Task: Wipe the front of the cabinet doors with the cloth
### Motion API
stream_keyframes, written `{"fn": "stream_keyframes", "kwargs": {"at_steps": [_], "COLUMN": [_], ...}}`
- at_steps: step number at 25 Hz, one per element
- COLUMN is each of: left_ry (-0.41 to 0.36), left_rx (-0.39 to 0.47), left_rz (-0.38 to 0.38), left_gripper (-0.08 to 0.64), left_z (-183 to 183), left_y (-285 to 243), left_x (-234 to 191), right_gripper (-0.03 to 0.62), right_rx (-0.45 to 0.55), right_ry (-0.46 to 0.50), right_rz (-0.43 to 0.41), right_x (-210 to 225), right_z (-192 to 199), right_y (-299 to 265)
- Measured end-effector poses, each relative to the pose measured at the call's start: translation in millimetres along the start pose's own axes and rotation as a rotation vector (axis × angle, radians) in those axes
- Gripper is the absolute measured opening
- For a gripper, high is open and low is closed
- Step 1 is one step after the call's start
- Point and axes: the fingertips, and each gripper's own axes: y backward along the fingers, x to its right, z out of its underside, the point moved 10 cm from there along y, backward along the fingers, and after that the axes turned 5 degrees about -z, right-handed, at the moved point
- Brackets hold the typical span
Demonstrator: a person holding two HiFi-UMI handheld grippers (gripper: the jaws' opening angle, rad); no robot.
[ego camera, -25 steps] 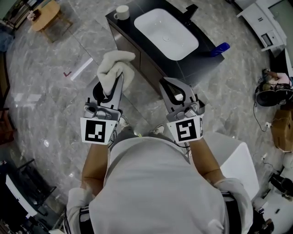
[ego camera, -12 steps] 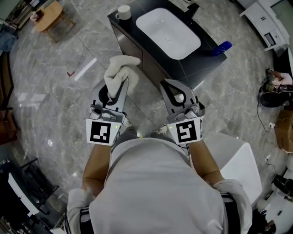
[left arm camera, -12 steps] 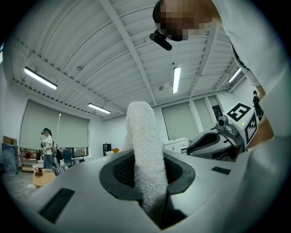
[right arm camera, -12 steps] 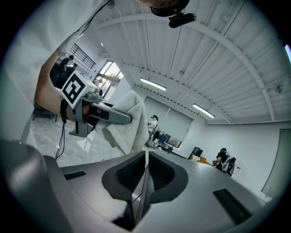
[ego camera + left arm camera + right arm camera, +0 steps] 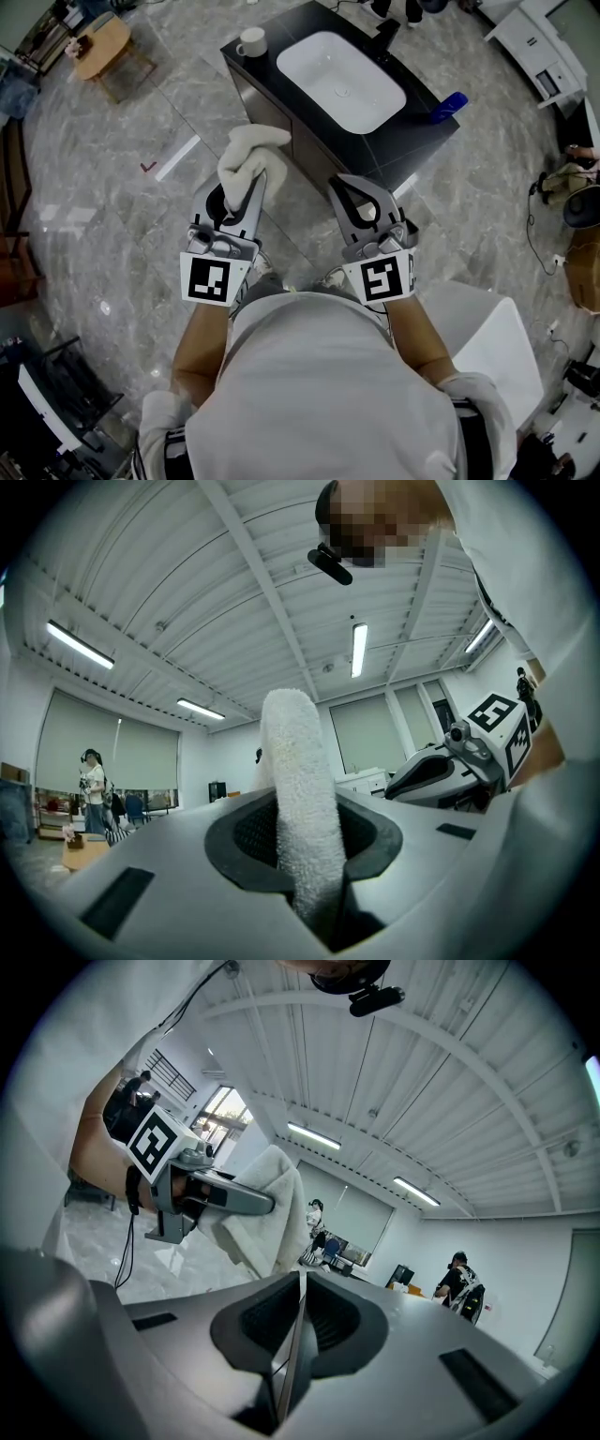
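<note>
- Because the head view looks steeply down, the cabinet doors (image 5: 319, 145) show only as a dark, foreshortened strip under the black surface (image 5: 431, 131) that carries the white sink (image 5: 342, 80) and a cup (image 5: 250, 42).
- From the same view, the left gripper (image 5: 248, 183) is raised toward the doors with the cloth (image 5: 246, 150) bunched at its tip. The wad leads, so soft fabric rather than hard jaws would meet the door first. Whether it touches the door yet I cannot tell.
- Beside it, the right gripper (image 5: 356, 192) hangs level and carries nothing. It looks parked out of the way, since wiping needs only one tool.
- Seen along the left gripper's own jaws, they are clenched on the cloth, a thick fold standing up between the pads. That firm pinch should keep it from slipping when dragged across a panel.
- Seen along the right gripper's jaws, they are pressed together on nothing, only a thin seam between the pads. The left gripper and its draped cloth show just beyond.
- By my reading, wiping has not started, and the approach to the doors is the step in hand.
</note>
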Motion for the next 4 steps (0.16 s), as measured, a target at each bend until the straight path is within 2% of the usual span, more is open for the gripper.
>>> {"fn": "stream_keyframes", "kwargs": {"at_steps": [4], "left_ry": [0.003], "left_rx": [0.01], "left_rz": [0.005], "left_gripper": [0.106], "left_z": [-2.3], "left_y": [0.8], "left_x": [-3.8], "right_gripper": [0.051], "right_rx": [-0.011], "right_ry": [0.005], "right_rz": [0.0], "right_x": [-3.2], "right_z": [-3.3], "right_y": [1.7]}}
